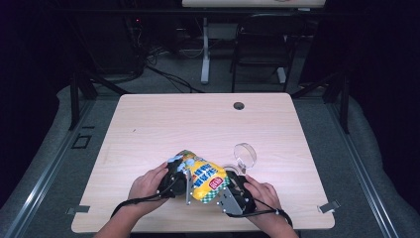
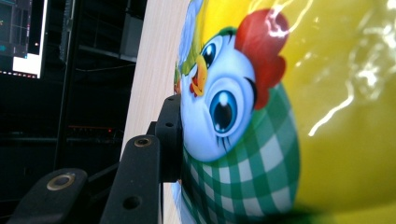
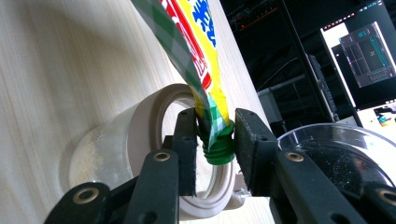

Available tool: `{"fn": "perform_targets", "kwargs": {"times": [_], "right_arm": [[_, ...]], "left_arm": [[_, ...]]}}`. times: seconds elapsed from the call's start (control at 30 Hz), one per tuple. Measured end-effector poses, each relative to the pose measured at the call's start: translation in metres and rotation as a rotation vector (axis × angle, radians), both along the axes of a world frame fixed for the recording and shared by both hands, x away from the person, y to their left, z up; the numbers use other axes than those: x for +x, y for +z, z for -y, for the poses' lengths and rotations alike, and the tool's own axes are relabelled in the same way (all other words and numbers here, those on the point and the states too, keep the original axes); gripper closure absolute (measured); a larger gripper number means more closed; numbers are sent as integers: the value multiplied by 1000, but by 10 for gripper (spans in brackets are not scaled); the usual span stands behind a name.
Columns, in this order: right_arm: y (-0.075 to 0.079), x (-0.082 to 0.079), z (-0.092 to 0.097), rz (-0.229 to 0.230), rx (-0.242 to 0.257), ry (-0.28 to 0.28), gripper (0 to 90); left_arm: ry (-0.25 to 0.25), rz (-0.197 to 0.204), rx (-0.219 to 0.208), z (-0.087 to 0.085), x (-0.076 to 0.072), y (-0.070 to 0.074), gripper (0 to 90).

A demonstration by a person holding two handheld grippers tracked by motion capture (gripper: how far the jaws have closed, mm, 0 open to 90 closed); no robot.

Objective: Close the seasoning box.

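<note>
A yellow snack pouch [image 1: 203,177] with a cartoon chicken and green check print hangs tilted above the table's near edge, between both hands. My left gripper [image 1: 179,174] is shut on its upper body; in the left gripper view one black finger [image 2: 169,126] presses the pouch [image 2: 289,116] and the other is hidden behind it. My right gripper [image 1: 232,187] has the pouch's green threaded spout [image 3: 218,150] between its pads, which touch it on both sides [image 3: 215,135]. Just below the spout sits a white round container [image 3: 140,130] with its opening toward it.
A clear round lid [image 1: 245,154] lies on the wooden table [image 1: 198,119] just beyond the right gripper, beside the white container [image 1: 229,170]. A cable hole [image 1: 238,105] sits near the far edge. A chair [image 1: 262,39] and desk legs stand behind the table.
</note>
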State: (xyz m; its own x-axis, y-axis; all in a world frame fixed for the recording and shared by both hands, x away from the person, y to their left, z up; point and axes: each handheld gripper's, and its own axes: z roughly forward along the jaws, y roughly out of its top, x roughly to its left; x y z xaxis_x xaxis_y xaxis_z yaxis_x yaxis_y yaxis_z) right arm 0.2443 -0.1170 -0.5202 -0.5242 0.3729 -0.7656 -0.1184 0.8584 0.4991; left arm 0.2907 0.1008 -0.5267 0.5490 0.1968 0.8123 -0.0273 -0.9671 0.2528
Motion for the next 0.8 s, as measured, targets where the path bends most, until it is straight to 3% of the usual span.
{"fn": "perform_targets", "kwargs": {"times": [0.03, 0.07, 0.23, 0.3, 0.8], "right_arm": [[0, 0, 0, -3, 4, -2, 702], [0, 0, 0, -4, 0, -3, 703], [0, 1, -1, -13, -2, -5, 704], [-1, 1, -1, -16, 7, -4, 704], [-1, 4, 0, -43, 34, -3, 702]], "left_arm": [[-6, 5, -31, 0, 0, -2, 632], [-7, 9, -31, 0, 1, -2, 632], [-9, 26, -19, 0, 1, -3, 632], [-6, 32, 16, 0, 0, -2, 632], [-16, 100, 47, 0, -1, -2, 632]]}}
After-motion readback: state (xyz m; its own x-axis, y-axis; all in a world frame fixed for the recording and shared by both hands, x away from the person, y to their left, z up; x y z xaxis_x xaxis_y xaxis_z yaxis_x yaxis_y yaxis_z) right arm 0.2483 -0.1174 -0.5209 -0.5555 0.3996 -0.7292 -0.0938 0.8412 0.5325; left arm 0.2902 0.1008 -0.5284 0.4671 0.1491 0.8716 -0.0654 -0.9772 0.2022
